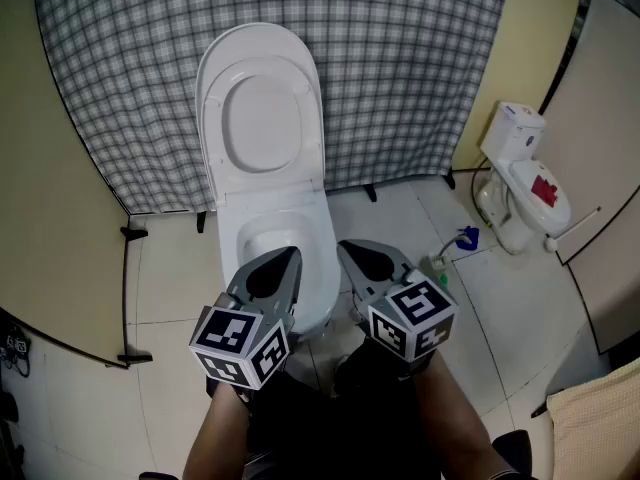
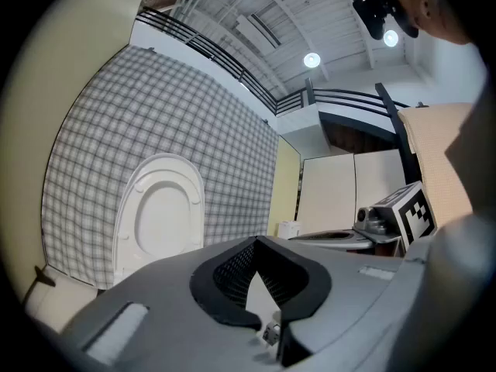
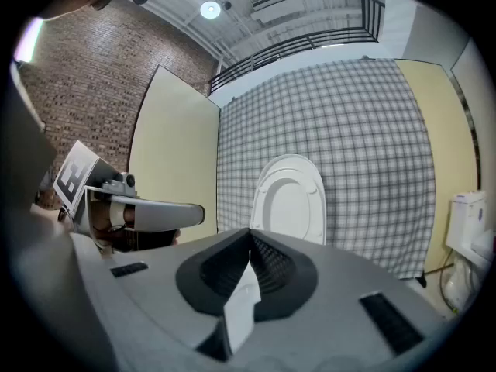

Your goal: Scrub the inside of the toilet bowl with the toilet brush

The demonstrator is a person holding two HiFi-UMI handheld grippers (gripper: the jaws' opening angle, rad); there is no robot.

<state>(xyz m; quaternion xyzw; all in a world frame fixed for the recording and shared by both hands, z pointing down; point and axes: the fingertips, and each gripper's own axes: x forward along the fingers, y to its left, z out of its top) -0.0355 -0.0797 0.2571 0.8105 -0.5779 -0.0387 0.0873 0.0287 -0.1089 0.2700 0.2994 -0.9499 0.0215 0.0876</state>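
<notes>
A white toilet stands in the middle of the head view, with its lid and seat (image 1: 262,113) raised against a checked curtain and its bowl (image 1: 268,238) open below. Both grippers hover side by side just in front of the bowl's near rim. My left gripper (image 1: 290,255) is shut and holds nothing. Equally shut and empty is my right gripper (image 1: 346,248). The left gripper view looks past shut jaws (image 2: 256,241) at the raised lid (image 2: 159,217). In the right gripper view the shut jaws (image 3: 249,232) point at the lid (image 3: 288,200). I see no toilet brush that I can tell for sure.
A checked curtain (image 1: 400,68) hangs behind the toilet, between yellow partition walls (image 1: 50,198). A second white toilet (image 1: 522,178) stands at the right, with a small blue item (image 1: 467,236) and a green-topped item (image 1: 437,270) on the tiled floor beside it.
</notes>
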